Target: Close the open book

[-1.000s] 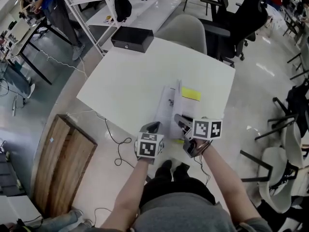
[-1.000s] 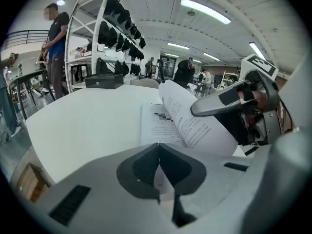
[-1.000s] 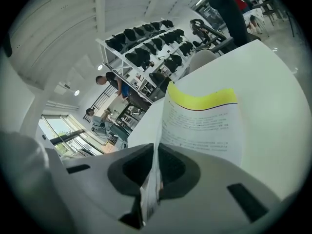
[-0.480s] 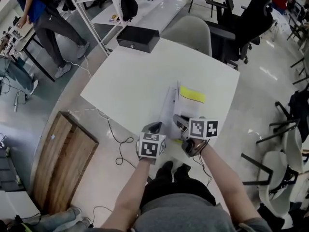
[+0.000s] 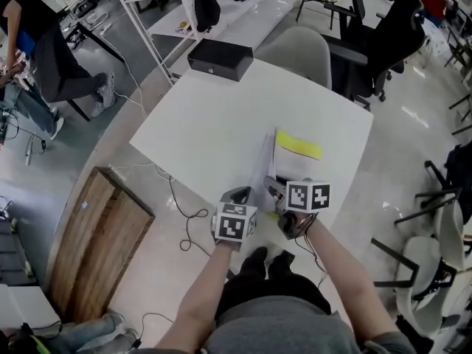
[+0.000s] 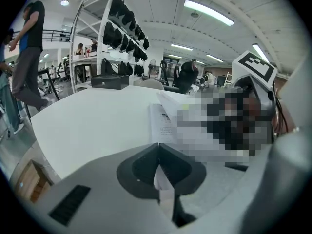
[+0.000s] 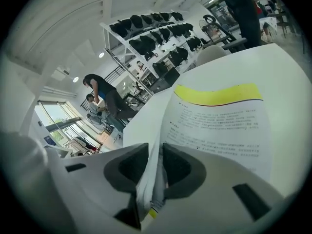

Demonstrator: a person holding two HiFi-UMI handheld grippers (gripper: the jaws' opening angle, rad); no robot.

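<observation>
**Q:** What lies nearest?

**A:** Two grippers of smooth grey plastic, each carrying a cube (image 5: 234, 225) printed with black-and-white squares. The left gripper (image 6: 158, 147) has its dark, matte pads (image 6: 141, 167) met at the tips. A pale strip shows in the gap behind them, and whether that is paper or table cannot be told.

**Q:** And the right gripper?

**A:** The right gripper (image 7: 155, 150) has just been opening. Its jaws stand a little apart, and a loose sheaf of thin pages (image 7: 148, 179) fans between the pads without being clamped.

**Q:** Where is the book?

**A:** The book (image 5: 295, 164) lies open near the front edge of the table (image 5: 206, 124), just ahead of both grippers. Its right-hand page lies flat, with fine lines of print under a yellow band (image 5: 298, 145). The left-hand pages stand nearly upright along the spine.

**Q:** What surrounds it, farther off?

**A:** The table top is a flat, plain white rectangle. Just beyond its far corner is a black rectangular box (image 5: 220, 57). A grey chair (image 5: 295, 50) with a rounded back is drawn up to the far edge.
</observation>
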